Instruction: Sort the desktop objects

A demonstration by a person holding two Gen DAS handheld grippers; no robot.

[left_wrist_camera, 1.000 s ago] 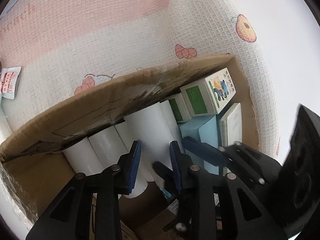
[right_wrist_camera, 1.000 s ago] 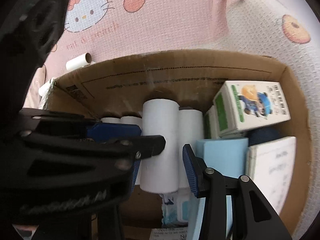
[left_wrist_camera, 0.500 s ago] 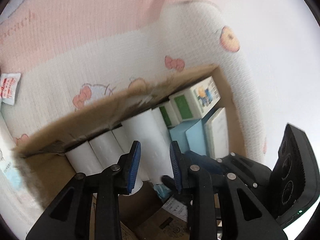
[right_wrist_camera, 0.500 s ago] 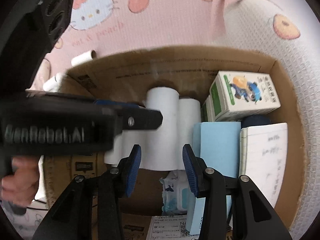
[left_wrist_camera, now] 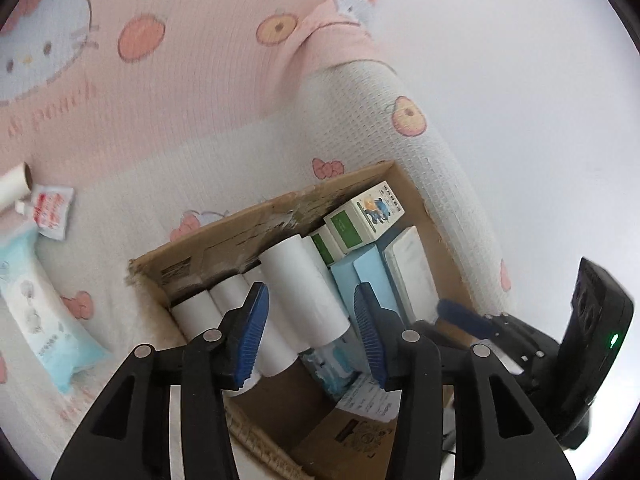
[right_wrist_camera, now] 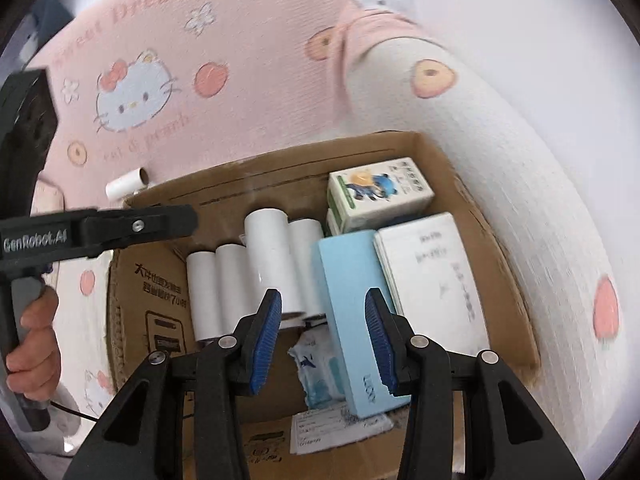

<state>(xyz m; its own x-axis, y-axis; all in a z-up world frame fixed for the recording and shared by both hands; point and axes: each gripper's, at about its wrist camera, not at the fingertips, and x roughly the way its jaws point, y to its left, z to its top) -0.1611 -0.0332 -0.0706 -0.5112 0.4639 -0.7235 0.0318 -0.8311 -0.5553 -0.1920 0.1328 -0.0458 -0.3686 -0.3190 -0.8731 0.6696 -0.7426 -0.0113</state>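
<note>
A cardboard box lies on a pink and white cloth and holds several white rolls, a green and white carton, a light blue box, a white booklet and a wipes pack. The box also shows in the left wrist view, with the rolls between the finger lines. My left gripper is open and empty above the box. My right gripper is open and empty above the box's near side.
On the cloth left of the box lie a loose white roll, a small red and white sachet and a light blue wipes pack. The loose roll also shows in the right wrist view. The cloth's right edge falls off beyond the box.
Both grippers have pulled back and up from the box and their jaws have spread wider. The rolls stay in the box. More of the cloth has come into view.
</note>
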